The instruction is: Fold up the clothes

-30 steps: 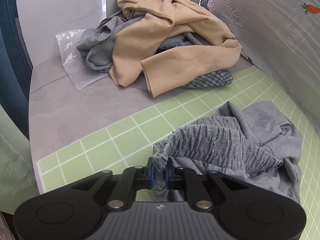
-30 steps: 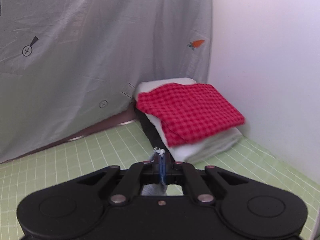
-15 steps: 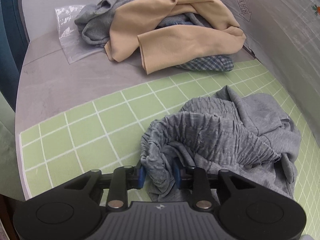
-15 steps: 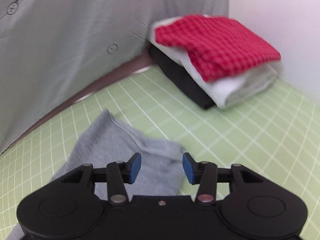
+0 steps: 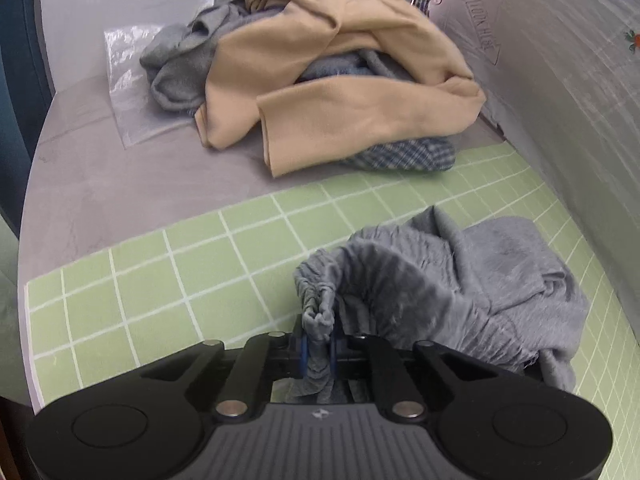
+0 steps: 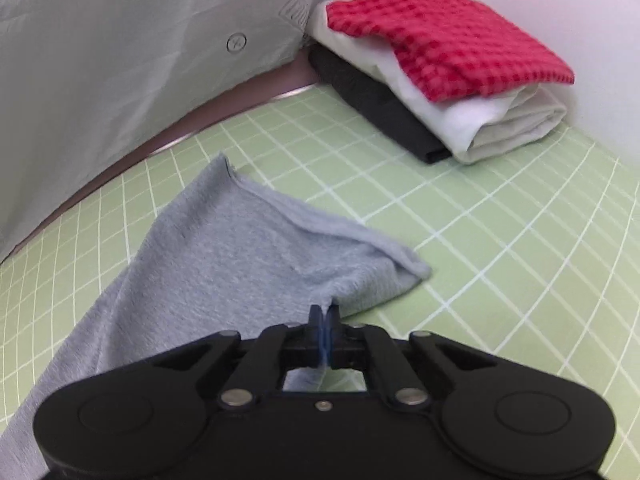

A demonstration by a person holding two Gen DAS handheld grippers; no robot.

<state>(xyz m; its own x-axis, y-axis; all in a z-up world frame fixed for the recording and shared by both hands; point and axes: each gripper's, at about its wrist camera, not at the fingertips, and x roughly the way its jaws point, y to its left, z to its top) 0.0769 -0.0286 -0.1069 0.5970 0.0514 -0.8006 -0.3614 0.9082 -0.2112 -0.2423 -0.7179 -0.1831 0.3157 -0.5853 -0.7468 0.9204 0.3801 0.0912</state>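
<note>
Now, left tongs (image 5: pixel 318 354): we clench them on the gathered, ribbed band of the grey garment (image 5: pixel 452 292), so that end comes up bunched off the green grid mat (image 5: pixel 132 300).
Right tongs (image 6: pixel 325 334): we have them pinched together on a thin edge of the same grey cloth (image 6: pixel 224 256), which lies flat and spread ahead of them on the mat.
Where the garment is: between our two tongs, crumpled near the left one and smoothed out near the right one.
Why we hold it so: gripping two far-apart edges, we judge, lets us pull the cloth taut and lay it square before any fold.
Unfolded pile (image 5: pixel 332 92): tan, grey and checked pieces heaped on the table (image 5: pixel 96 168) beyond the mat, well apart from our work; a clear plastic bag (image 5: pixel 124 80) lies beside it.
Finished stack (image 6: pixel 444 64): red check on white on dark, folded in the far corner, where we judge this piece goes next.
</note>
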